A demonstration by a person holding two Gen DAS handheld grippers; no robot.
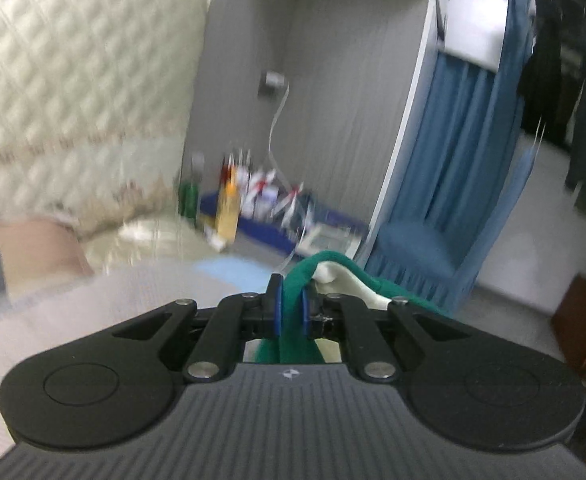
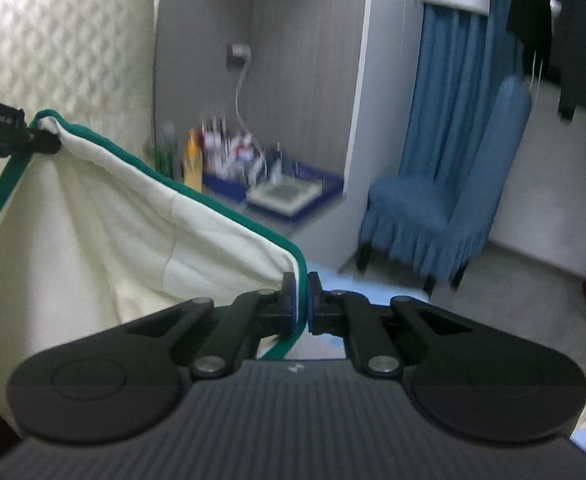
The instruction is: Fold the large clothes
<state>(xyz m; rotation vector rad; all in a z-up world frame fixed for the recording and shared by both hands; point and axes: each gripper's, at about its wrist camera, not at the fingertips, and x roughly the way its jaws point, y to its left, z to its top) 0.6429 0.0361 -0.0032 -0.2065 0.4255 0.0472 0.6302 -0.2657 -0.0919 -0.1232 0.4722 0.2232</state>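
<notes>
Right wrist view: my right tool [image 2: 301, 300] is clamped on the green-trimmed edge of the cream garment [image 2: 105, 216]; my left tool [image 2: 47, 140] pinches the far corner, so the cloth hangs spread in the air between them. No fold is visible; I judge folding barely begun. Lettering on the left tool is too blurred to read.

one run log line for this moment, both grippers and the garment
left gripper: shut on green hem | right gripper: shut on green hem | cream garment: held up, spread between both | fold: not yet made
</notes>
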